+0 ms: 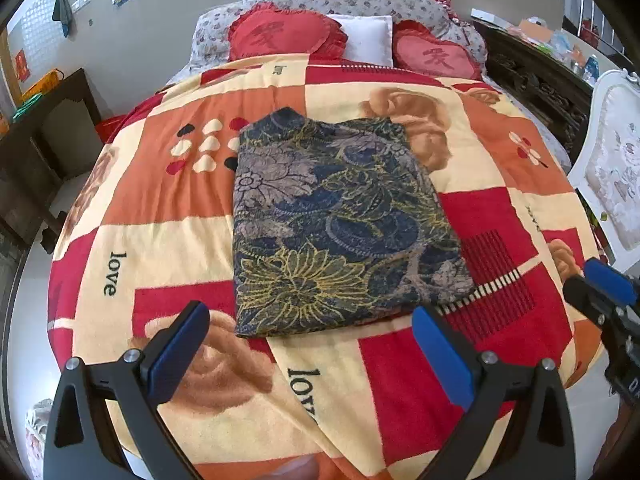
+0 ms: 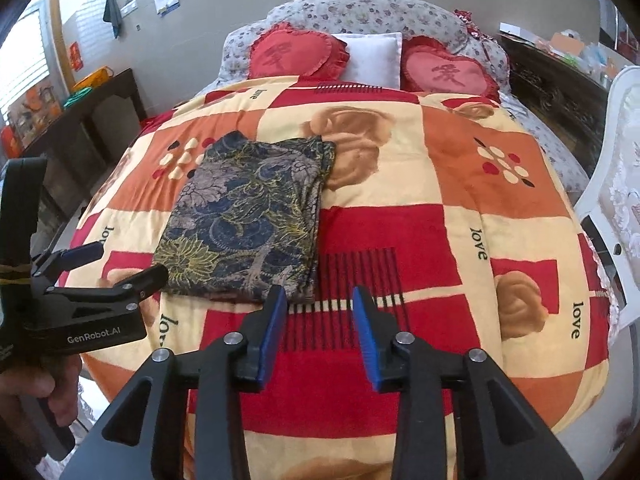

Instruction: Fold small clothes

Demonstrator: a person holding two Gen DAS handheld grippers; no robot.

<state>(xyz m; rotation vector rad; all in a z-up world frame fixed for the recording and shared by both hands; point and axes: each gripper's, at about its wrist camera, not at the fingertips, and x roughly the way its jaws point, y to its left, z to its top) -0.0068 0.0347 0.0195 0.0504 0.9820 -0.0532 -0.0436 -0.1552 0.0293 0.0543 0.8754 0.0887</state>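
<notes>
A dark blue garment with yellow and grey flowers (image 1: 336, 220) lies folded into a neat rectangle on the patchwork blanket (image 1: 160, 200). My left gripper (image 1: 310, 316) hovers just short of its near edge, jaws wide open and holding nothing. In the right wrist view the folded garment (image 2: 248, 216) is ahead and to the left. My right gripper (image 2: 320, 294) is open over the red striped patch beside the garment's near right corner, nothing between its pads. The left gripper (image 2: 100, 268) shows at the left edge there, a hand on its handle.
Two red heart cushions (image 1: 286, 36) and a white pillow (image 1: 368, 38) lie at the head of the bed. Dark wooden furniture stands at the left (image 1: 52, 132) and far right (image 1: 532, 80). A white padded chair (image 1: 612, 168) stands close to the bed's right side.
</notes>
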